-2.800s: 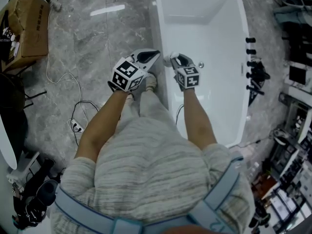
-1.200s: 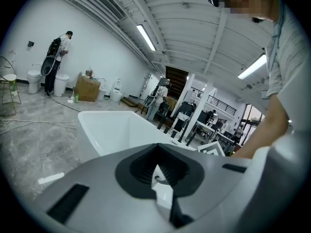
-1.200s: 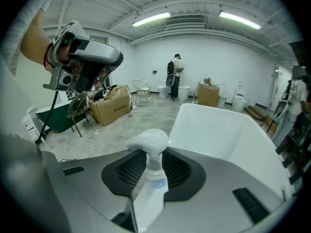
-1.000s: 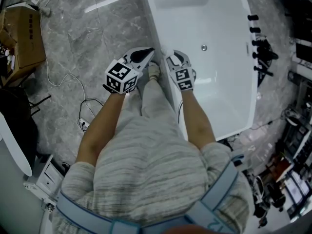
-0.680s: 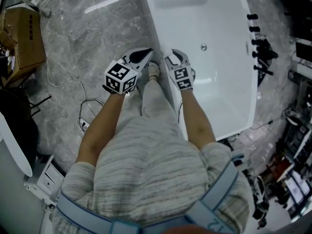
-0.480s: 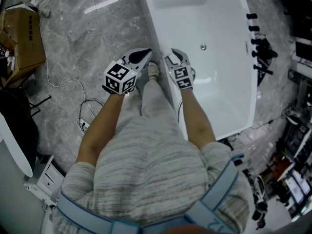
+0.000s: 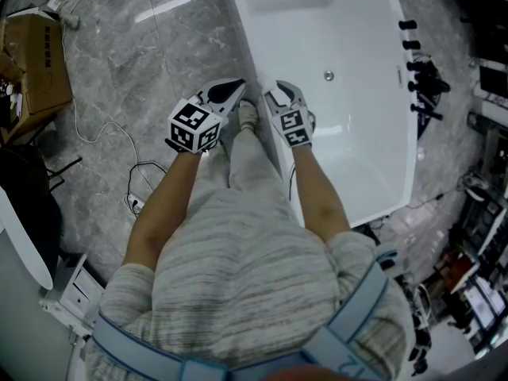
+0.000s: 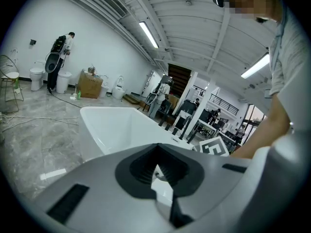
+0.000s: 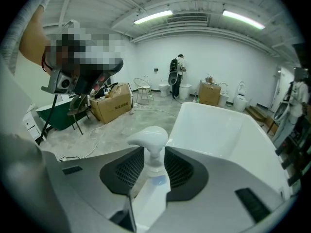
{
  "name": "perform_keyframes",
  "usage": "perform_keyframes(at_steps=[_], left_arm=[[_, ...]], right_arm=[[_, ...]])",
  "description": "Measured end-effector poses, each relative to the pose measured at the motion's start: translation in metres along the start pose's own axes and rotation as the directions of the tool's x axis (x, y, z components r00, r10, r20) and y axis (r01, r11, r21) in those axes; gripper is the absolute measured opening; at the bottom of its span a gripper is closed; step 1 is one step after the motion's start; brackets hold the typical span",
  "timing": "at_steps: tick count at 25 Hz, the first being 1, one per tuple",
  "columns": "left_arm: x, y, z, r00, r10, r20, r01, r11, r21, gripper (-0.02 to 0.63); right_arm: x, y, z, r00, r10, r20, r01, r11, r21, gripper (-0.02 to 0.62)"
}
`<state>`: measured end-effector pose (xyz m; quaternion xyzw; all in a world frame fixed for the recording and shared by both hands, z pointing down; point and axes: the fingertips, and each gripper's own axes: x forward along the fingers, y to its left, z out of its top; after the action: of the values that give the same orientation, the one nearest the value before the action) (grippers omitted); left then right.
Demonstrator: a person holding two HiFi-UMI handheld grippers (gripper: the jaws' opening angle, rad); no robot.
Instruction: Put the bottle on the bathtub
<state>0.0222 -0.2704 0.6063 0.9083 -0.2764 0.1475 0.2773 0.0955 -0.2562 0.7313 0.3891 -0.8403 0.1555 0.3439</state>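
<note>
One bottle, let go at the tub's edge

One white pump bottle (image 9: 149,193) stands between the fingers of the right gripper (image 7: 275,95), which have just been opening and now sit wide, their pads clear of its neck. The gripper hangs over the near rim of the bathtub (image 7: 365,94). The bottle's foot is hidden, so I judge rather than see that it rests on that rim. The left gripper (image 7: 236,90) has its fingers closed on nothing, off to the side above the grey floor (image 7: 159,70).

The bottle looks like smooth, stiff plastic, probably light, though how full it is cannot be told. Tall and narrow on a glossy rim, it could tip or slide. The pump head (image 9: 148,139) likely gives when pressed, so the body below the collar is the surer place to hold
</note>
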Motion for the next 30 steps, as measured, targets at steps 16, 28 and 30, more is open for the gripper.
perform_keyframes(at_steps=[16,28,30], left_arm=[[0.002,-0.003,-0.002,1.0,-0.01,-0.011,0.01,1.0,0.004,0.003],[-0.008,-0.006,-0.002,1.0,-0.019,0.018,0.019,1.0,0.008,0.003],[-0.016,-0.008,0.001,0.999,-0.022,0.033,0.022,1.0,0.012,0.003]], right_arm=[[-0.011,0.0,-0.012,0.999,-0.015,-0.037,0.016,0.999,0.028,0.106],[-0.05,0.011,0.001,0.998,-0.059,-0.008,0.059,0.997,0.057,0.106],[-0.06,0.013,0.012,0.997,-0.069,0.015,0.069,0.996,0.055,0.106]])
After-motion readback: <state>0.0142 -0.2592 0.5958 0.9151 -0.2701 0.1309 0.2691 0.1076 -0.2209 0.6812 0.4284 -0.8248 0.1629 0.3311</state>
